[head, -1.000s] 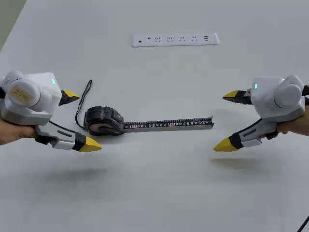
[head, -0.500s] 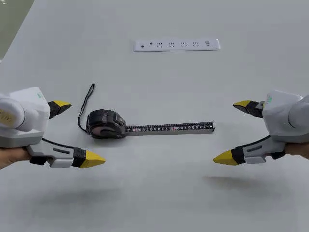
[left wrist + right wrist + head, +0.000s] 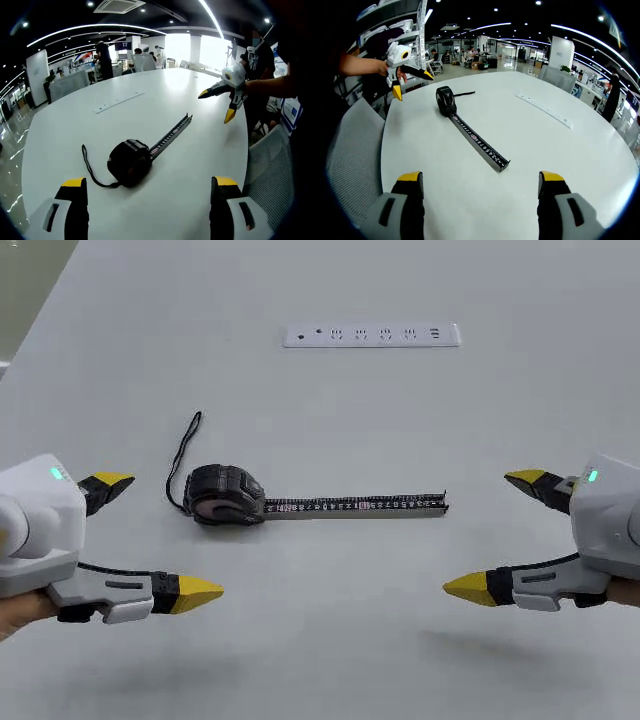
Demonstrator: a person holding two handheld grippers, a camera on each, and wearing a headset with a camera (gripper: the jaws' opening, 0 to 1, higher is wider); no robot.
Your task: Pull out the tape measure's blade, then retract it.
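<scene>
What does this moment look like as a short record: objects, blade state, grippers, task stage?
tape measure: lies on the table, between the two grippers
blade: pulled out, flat on the table, tip toward the right gripper
strap: loose on the table, behind the case
left gripper: open, holds nothing, apart from the tape measure
right gripper: open, holds nothing, apart from the blade tip
power strip: far side of the table
task stage: blade out, not yet retracted

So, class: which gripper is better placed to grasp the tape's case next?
Left, probably: the left gripper faces the case, open; the right gripper faces the far end of the blade.
</scene>
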